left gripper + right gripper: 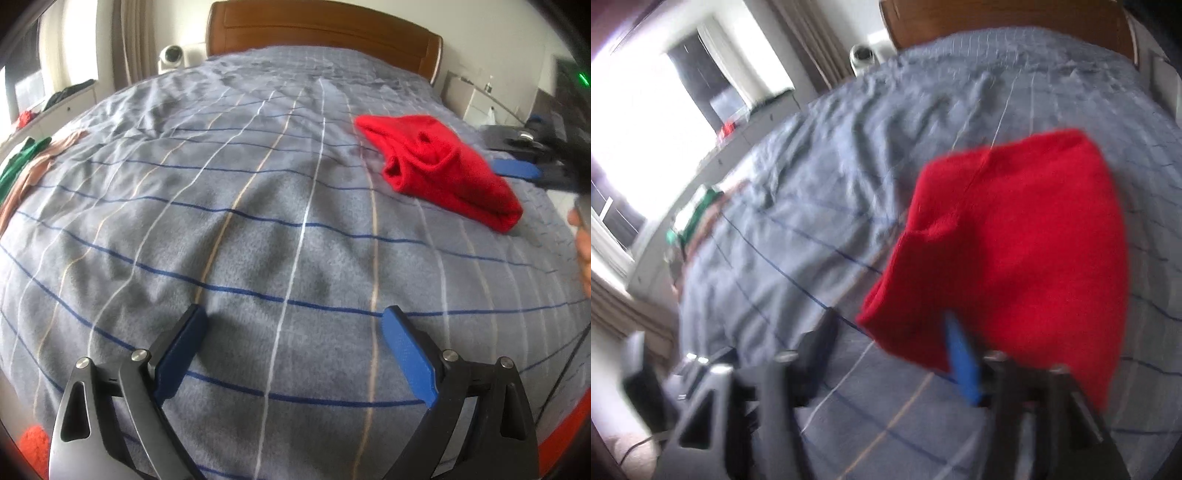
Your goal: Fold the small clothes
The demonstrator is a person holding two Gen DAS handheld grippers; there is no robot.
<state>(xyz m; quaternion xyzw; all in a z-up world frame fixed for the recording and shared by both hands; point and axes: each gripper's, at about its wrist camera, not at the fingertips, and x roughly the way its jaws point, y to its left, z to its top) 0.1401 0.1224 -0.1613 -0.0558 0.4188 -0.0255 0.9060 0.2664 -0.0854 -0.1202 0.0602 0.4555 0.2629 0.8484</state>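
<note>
A red folded garment [443, 170] lies on the grey checked bedcover [258, 221] at the right side of the bed. My left gripper [294, 310] hovers open over bare cover, well short of the garment, with nothing between its fingers. In the blurred right wrist view the red garment [1015, 240] fills the right half. My right gripper [890, 325] stands wide open at the garment's near left corner, and its blue right finger [960, 354] overlaps the cloth's edge without pinching it. A blue finger [515, 170] of that gripper shows just behind the garment in the left wrist view.
Green and tan clothes [22, 166] lie at the bed's left edge. A wooden headboard [325, 29] closes the far end, with a white nightstand [480, 99] to its right. A hand [583, 251] shows at the right border. Something orange-red [33, 450] sits at the bottom left.
</note>
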